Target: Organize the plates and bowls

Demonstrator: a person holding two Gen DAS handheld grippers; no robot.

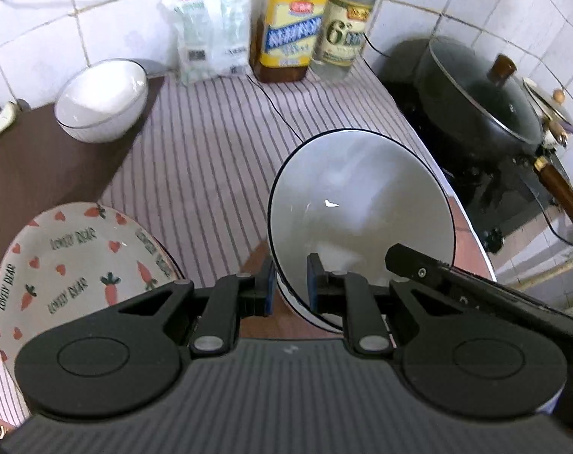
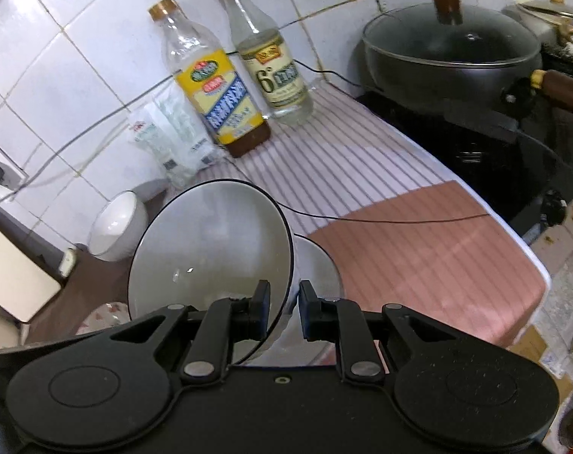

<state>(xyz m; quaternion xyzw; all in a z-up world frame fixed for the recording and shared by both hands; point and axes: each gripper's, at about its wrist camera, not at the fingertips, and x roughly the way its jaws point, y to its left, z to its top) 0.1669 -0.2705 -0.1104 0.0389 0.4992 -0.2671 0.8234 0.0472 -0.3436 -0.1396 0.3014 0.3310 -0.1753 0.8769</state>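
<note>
The black-rimmed bowl (image 1: 362, 219) is tilted up on its edge above the striped cloth (image 1: 218, 143) on the desk, with both tools on its rim. The left hand-held gripper (image 1: 291, 287) has its fingers closed on the near rim, one inside the bowl and one outside. The right hand-held gripper (image 2: 284, 304) pinches the same bowl's rim (image 2: 210, 249) the same way, and a second white bowl (image 2: 316, 265) sits just behind it. The carrot-patterned plate (image 1: 78, 265) lies flat to the left, near the front. A plain white bowl (image 1: 103, 98) rests far back on the brown surface, near two bottles (image 1: 290, 26) by the tiled wall.
</note>
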